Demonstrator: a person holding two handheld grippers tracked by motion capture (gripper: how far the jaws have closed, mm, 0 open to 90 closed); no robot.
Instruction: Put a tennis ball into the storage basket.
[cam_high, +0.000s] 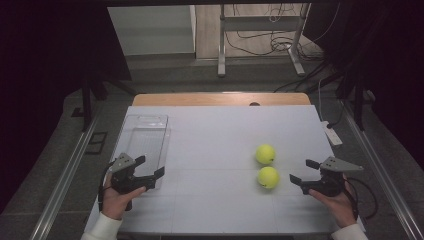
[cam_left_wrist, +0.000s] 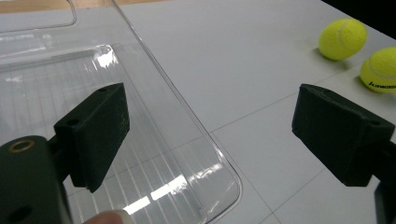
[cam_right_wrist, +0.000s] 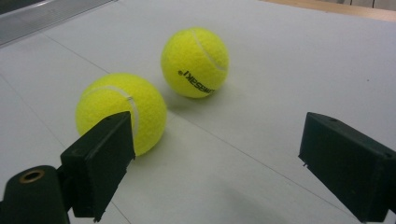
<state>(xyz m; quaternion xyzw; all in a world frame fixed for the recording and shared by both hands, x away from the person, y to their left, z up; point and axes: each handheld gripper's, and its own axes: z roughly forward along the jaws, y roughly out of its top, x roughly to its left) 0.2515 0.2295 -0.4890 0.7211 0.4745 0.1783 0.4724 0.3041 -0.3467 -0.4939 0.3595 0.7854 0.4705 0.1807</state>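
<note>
Claws first: the left claw (cam_high: 149, 168) sits at the near left of the tabletop (cam_high: 215, 135), jaws wide apart and holding nothing. In the left gripper view one jaw hangs over the near corner of a clear tray (cam_left_wrist: 154, 140) and the other over bare tabletop, with the tray's rim running between them. The right claw (cam_high: 302, 171) rests at the near right, jaws also spread wide and empty, pointing toward the balls. In the right gripper view the near ball (cam_right_wrist: 122, 112) lies just beyond one jaw, apart from it as far as can be told; the far ball (cam_right_wrist: 195, 62) sits behind it, near but not touching.

Both balls lie right of the tabletop's middle, the near ball (cam_high: 268, 177) just beside the right claw and the far ball (cam_high: 265, 154) a little beyond. Open white surface spans between tray (cam_high: 145, 140) and balls. Each hand (cam_high: 116, 197) grips its tool from below, forearms entering at the near edge, the right hand (cam_high: 336, 200) angled inward.
</note>
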